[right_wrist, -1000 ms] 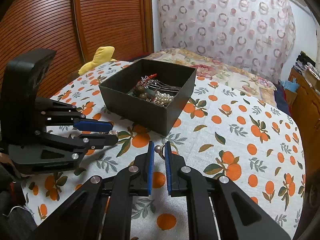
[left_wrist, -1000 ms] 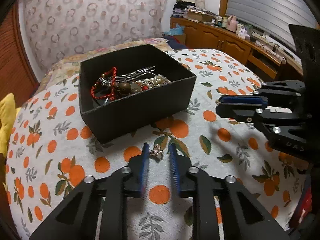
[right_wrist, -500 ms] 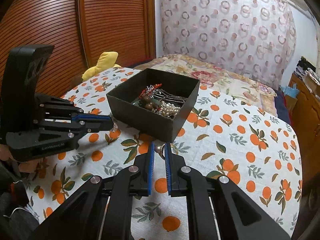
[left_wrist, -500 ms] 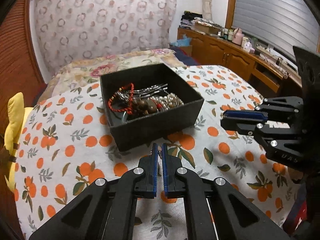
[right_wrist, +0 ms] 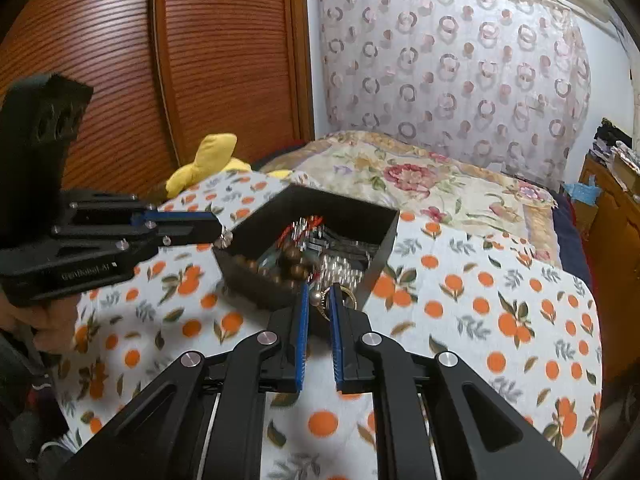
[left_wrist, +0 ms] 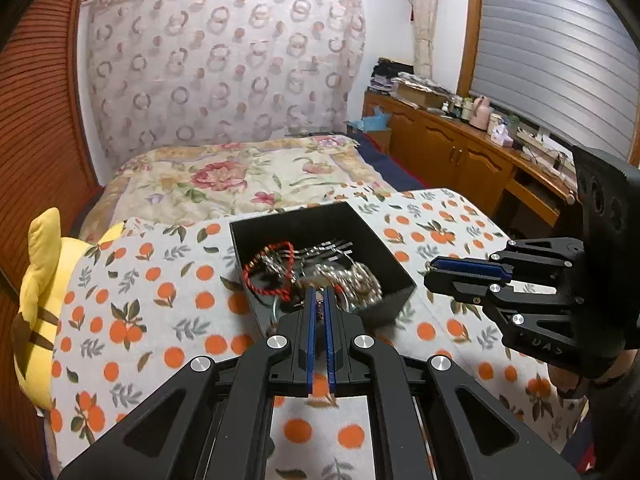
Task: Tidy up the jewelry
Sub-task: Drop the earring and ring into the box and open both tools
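Both my hand-held grippers have risen from the table to the black jewelry box (left_wrist: 392, 258). My left hand-held gripper (left_wrist: 319, 294) pinches a small earring (left_wrist: 319, 295); my right hand-held gripper (right_wrist: 319, 295) pinches a pearl earring (right_wrist: 318, 298), ready to drop in.

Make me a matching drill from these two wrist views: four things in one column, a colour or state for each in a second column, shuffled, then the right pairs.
Things
1. black box
2. cord bracelet
3. plush toy
4. left tongs

Colour or state
A. yellow, lying at the cloth's edge
B. open-topped, holding a heap of jewelry
C. red, lying in the box
D. pinched on a small trinket

Pairs: 1-B, 2-C, 3-A, 4-D
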